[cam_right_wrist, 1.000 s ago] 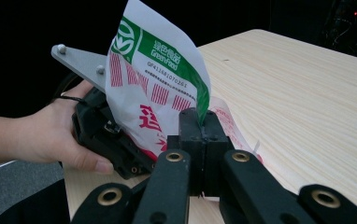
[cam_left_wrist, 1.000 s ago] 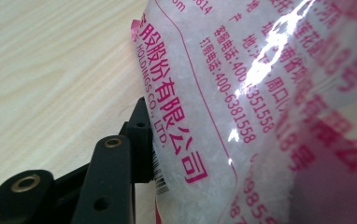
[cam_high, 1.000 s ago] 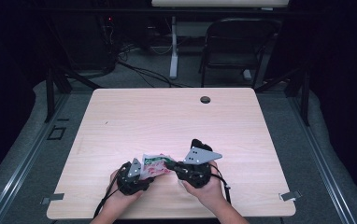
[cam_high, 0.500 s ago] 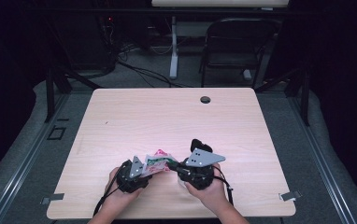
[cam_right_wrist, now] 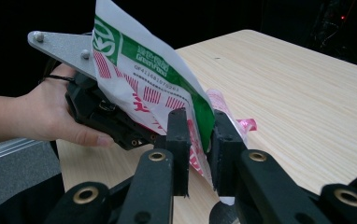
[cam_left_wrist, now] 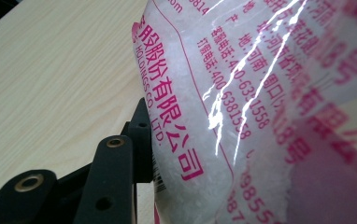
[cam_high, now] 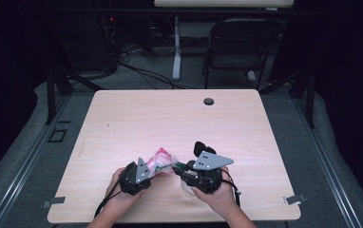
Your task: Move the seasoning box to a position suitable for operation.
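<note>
A crinkly plastic bag [cam_high: 163, 159] with pink print and a green band is held up between both grippers, just above the near part of the wooden table [cam_high: 170, 123]. My left gripper [cam_high: 153, 170] grips its left end; in the left gripper view one black finger [cam_left_wrist: 138, 140] presses the bag [cam_left_wrist: 242, 116], and the other is hidden behind it. My right gripper [cam_high: 178, 167] is shut on the right end. In the right gripper view the jaws [cam_right_wrist: 197, 135] clamp the bag [cam_right_wrist: 139, 74] by its green edge, with the left gripper [cam_right_wrist: 102, 112] and its hand beyond.
A small dark grommet hole [cam_high: 209, 101] sits near the table's far edge. A black chair [cam_high: 241, 47] and cables lie on the floor beyond the table. Something small and white [cam_high: 185, 186] lies under the right gripper. The table's near edge is right below both hands.
Both grippers and the bag between them have drifted slightly right and away from the near edge. The bag now stands a little higher and more bunched.
</note>
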Motion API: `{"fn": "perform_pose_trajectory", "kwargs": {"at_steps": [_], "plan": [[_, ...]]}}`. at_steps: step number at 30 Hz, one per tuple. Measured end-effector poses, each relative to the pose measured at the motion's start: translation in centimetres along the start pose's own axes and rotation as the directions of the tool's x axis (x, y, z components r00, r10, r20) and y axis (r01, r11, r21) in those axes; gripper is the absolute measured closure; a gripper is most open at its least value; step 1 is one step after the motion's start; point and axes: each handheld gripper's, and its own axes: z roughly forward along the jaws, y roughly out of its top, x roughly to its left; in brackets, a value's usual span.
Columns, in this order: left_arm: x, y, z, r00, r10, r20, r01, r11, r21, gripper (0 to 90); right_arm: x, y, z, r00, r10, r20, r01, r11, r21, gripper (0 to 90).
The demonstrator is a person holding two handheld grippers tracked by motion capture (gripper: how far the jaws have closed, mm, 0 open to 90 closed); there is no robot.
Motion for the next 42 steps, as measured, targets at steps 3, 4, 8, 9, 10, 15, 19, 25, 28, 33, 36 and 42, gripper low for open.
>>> {"fn": "perform_pose_trajectory", "kwargs": {"at_steps": [3, 4, 8, 9, 10, 15, 19, 25, 28, 33, 36, 42], "plan": [[0.0, 0.2, -0.1, 0.9993, 0.025, -0.026, -0.025, 0.9997, 0.000, 59.1, 0.0, 0.1, -0.3, 1.0000, 0.002, 0.005, -0.002, 1.000, 0.001, 79.6], [0.0, 0.2, -0.1, 0.9993, 0.024, -0.029, -0.024, 0.9997, -0.002, 59.1, 0.0, 0.1, -0.5, 1.0000, 0.001, 0.007, -0.001, 1.000, 0.003, 80.1], [-0.1, 0.4, 0.0, 0.9979, 0.039, -0.051, -0.039, 0.9992, -0.002, 59.2, -0.2, 0.2, -0.9, 0.9999, 0.005, 0.012, -0.005, 1.000, 0.005, 83.7], [-0.1, 0.5, 0.0, 0.9971, 0.049, -0.058, -0.049, 0.9988, 0.001, 59.2, -0.2, 0.2, -0.9, 0.9999, 0.006, 0.012, -0.006, 1.000, 0.007, 84.6], [-0.2, 0.6, 0.0, 0.9963, 0.053, -0.068, -0.053, 0.9986, 0.000, 59.1, -0.2, 0.1, -0.9, 0.9999, 0.006, 0.014, -0.006, 1.000, 0.011, 85.5], [-0.2, 0.9, -0.1, 0.9920, 0.085, -0.094, -0.084, 0.9964, 0.009, 59.2, -0.3, 0.0, -1.2, 0.9998, 0.003, 0.020, -0.003, 1.000, 0.021, 88.9], [-0.2, 1.0, -0.1, 0.9903, 0.094, -0.103, -0.093, 0.9956, 0.008, 59.3, -0.3, -0.2, -1.3, 0.9997, 0.003, 0.024, -0.004, 1.000, 0.023, 89.8], [-0.3, 1.1, 0.1, 0.9886, 0.096, -0.117, -0.096, 0.9954, 0.003, 59.4, -0.4, -0.4, -1.4, 0.9993, 0.026, 0.027, -0.027, 0.999, 0.029, 90.0], [-0.3, 1.2, 0.0, 0.9867, 0.102, -0.126, -0.103, 0.9947, 0.002, 59.4, -0.6, -0.5, -1.4, 0.9985, 0.051, 0.022, -0.052, 0.998, 0.032, 90.0], [-0.4, 1.3, 0.1, 0.9833, 0.117, -0.140, -0.117, 0.9931, 0.005, 59.6, -0.9, -0.8, -1.5, 0.9956, 0.089, 0.027, -0.090, 0.995, 0.039, 90.0], [-0.5, 1.5, 0.2, 0.9802, 0.126, -0.153, -0.128, 0.9918, -0.002, 59.6, -1.1, -1.0, -1.6, 0.9937, 0.107, 0.031, -0.109, 0.993, 0.044, 90.0], [-0.6, 1.7, 0.2, 0.9765, 0.144, -0.160, -0.147, 0.9890, -0.011, 59.7, -1.2, -1.3, -1.9, 0.9923, 0.115, 0.045, -0.117, 0.992, 0.049, 90.0]]}}
